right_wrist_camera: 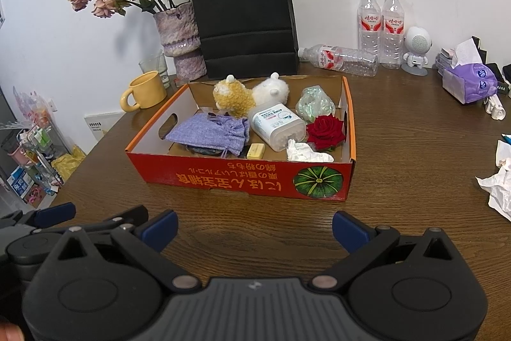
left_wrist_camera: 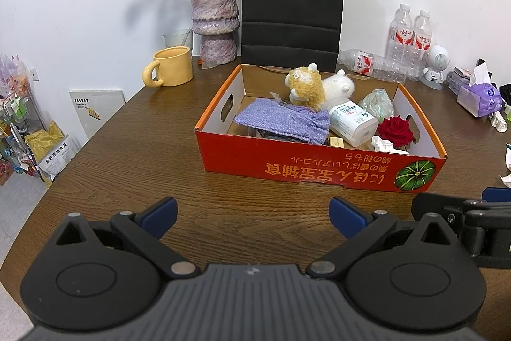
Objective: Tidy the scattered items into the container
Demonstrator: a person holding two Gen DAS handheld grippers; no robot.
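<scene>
Hovering side by side over the dark wood-grain bench [left_wrist_camera: 134, 155], the left gripper [left_wrist_camera: 252, 218] and the right gripper [right_wrist_camera: 255, 227] both hold their jaws wide apart with nothing between them. Ahead of both stands the shallow red-orange cardboard box [right_wrist_camera: 223, 178], the container, and it looks well filled. Inside lie a lilac woven drawstring pouch [right_wrist_camera: 210, 133], a tan plush toy [right_wrist_camera: 231, 99] touching a white plush toy [right_wrist_camera: 271, 91], a white plastic dispenser canister [right_wrist_camera: 276, 125], a red rose head [right_wrist_camera: 327, 128], a crumpled white tissue [right_wrist_camera: 303, 152], a small yellow block [right_wrist_camera: 255, 151] and a pale green crinkled wrapper [right_wrist_camera: 314, 104].

Judging from this, most of the tidying is done. Outside the box, crumpled white paper [right_wrist_camera: 498, 187] lies near the bench's right edge, well apart from the container; it seems the likeliest piece left. A clear plastic bottle [right_wrist_camera: 341, 56] lies on its side behind the box, and whether it counts as scattered is unclear.
</scene>
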